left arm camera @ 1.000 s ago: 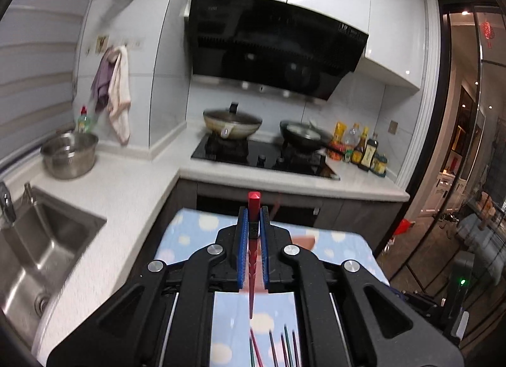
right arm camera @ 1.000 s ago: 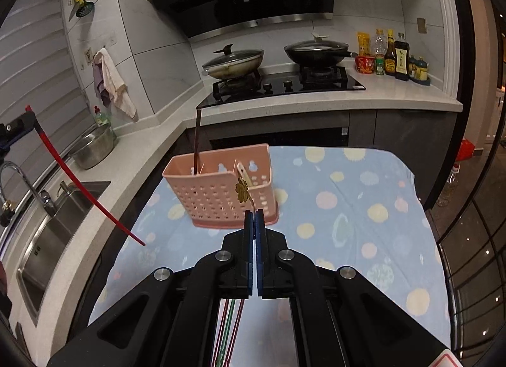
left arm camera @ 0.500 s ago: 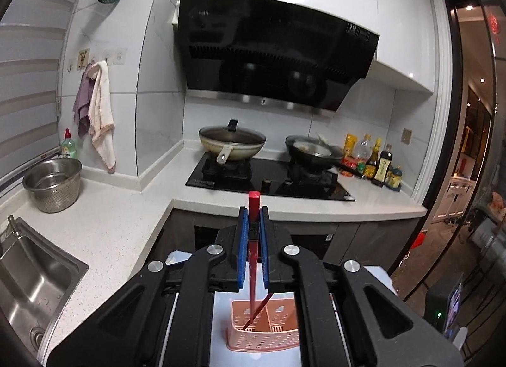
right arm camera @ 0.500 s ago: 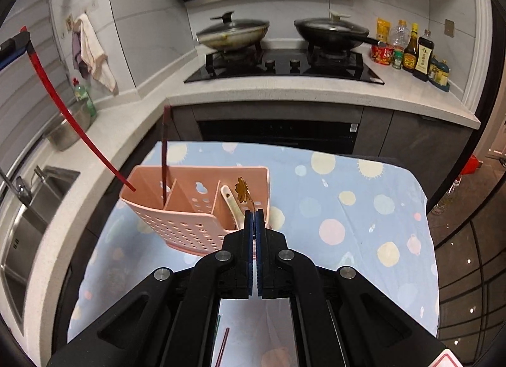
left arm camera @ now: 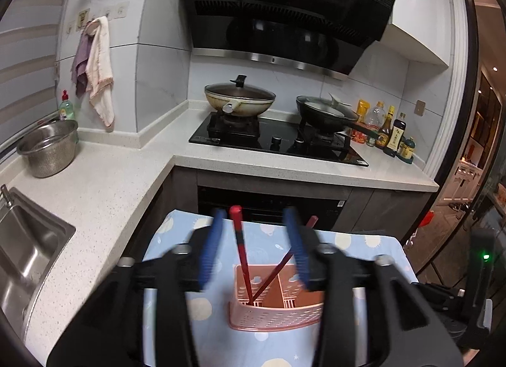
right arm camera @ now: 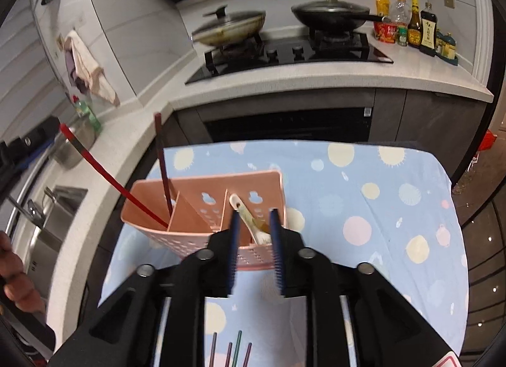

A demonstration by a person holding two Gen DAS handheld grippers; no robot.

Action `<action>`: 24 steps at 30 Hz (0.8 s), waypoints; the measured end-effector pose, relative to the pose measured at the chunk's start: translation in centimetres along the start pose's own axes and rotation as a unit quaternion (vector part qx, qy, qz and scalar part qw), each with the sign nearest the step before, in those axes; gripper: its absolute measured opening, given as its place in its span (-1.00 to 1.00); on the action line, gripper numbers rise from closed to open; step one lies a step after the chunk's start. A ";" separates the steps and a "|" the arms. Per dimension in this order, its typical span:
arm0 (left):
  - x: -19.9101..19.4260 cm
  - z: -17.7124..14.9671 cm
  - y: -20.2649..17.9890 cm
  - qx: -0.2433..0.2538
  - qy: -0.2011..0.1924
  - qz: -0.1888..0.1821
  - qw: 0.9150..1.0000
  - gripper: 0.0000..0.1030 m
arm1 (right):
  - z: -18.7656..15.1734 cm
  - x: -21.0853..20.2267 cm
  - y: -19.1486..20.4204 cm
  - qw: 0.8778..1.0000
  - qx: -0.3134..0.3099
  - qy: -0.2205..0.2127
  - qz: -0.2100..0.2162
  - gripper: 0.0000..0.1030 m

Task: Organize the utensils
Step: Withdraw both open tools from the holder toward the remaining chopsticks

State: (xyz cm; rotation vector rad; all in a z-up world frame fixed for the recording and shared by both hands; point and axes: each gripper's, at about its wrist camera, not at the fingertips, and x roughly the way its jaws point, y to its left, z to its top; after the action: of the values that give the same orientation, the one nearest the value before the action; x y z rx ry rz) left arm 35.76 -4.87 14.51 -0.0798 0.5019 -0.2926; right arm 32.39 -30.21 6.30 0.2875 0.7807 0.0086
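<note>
A pink perforated utensil holder (right arm camera: 202, 205) stands on the dotted blue tablecloth (right arm camera: 363, 196); it also shows in the left wrist view (left arm camera: 275, 316). My left gripper (left arm camera: 254, 218) is open above it; a red chopstick (left arm camera: 241, 250) stands free in the holder's left compartment beside a dark red one (left arm camera: 284, 261). In the right wrist view the red chopstick (right arm camera: 107, 177) and the dark one (right arm camera: 163, 164) lean in that compartment. My right gripper (right arm camera: 254, 215) is open just above the right compartment, where a white spoon (right arm camera: 249, 224) rests.
Several loose chopsticks (right arm camera: 231, 351) lie on the cloth near the front edge. A sink (left arm camera: 22, 256) and a steel bowl (left arm camera: 47, 152) are on the counter to the left. A stove with two pans (left arm camera: 275, 133) and bottles (left arm camera: 389, 136) are behind.
My left gripper lowered the red chopstick into the holder and opened, letting it go. My right gripper moved over the holder and opened, leaving the spoon in the right compartment.
</note>
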 end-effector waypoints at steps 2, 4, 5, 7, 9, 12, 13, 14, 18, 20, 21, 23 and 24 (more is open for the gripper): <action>-0.5 -0.3 0.2 -0.001 0.001 0.002 1.000 -0.06 | -0.3 -0.8 0.0 1.000 0.004 -0.011 0.002 -0.51; -1.0 -0.7 0.4 -0.002 0.003 0.003 1.000 -0.02 | -0.8 -1.6 0.0 1.000 0.007 -0.017 0.004 -0.50; -1.4 -1.0 0.6 -0.004 0.004 0.004 1.000 -0.01 | -1.2 -2.0 0.0 1.000 0.009 -0.019 0.006 -0.47; -2.1 -1.7 0.9 -0.008 0.008 0.001 1.000 0.01 | -1.9 -2.8 -0.2 1.000 0.011 -0.022 0.007 -0.43; -2.8 -2.5 1.0 -0.006 0.011 0.004 1.000 0.04 | -2.9 -3.4 -0.2 1.000 0.012 -0.020 0.008 -0.43; -4.0 -4.0 1.1 -0.004 0.019 0.008 1.000 0.05 | -4.7 -4.6 -0.1 1.000 0.009 -0.019 0.009 -0.43; -4.4 -4.5 1.3 -0.005 0.022 0.009 1.000 0.06 | -5.3 -5.0 0.0 1.000 0.007 -0.018 0.006 -0.43; -4.8 -5.2 1.4 -0.008 0.027 0.009 1.000 0.06 | -6.0 -5.3 0.2 1.000 0.003 -0.017 0.004 -0.43; -6.3 -8.2 1.7 -0.006 0.054 0.010 0.999 0.06 | -9.1 -6.8 0.4 1.000 -0.004 -0.012 0.000 -0.39; -7.3 -10.0 1.9 -0.008 0.069 0.006 0.998 0.06 | -11.0 -7.7 0.6 1.000 -0.009 -0.008 -0.005 -0.35; -7.8 -11.1 2.0 -0.009 0.078 0.005 0.997 0.06 | -12.0 -7.9 0.6 1.000 -0.012 -0.004 -0.007 -0.34; -8.7 -12.8 2.1 -0.012 0.090 0.008 0.996 0.06 | -14.1 -8.6 0.8 1.000 -0.016 0.005 -0.011 -0.34; -9.2 -13.7 2.2 -0.011 0.096 0.009 0.995 0.06 | -15.2 -8.9 0.9 1.000 -0.018 0.009 -0.014 -0.34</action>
State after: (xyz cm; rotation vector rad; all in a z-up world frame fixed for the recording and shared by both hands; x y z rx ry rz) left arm 22.00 -0.14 6.41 -0.0697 0.6972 -0.2785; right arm 15.61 -26.47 2.45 0.2423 0.8014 -0.0010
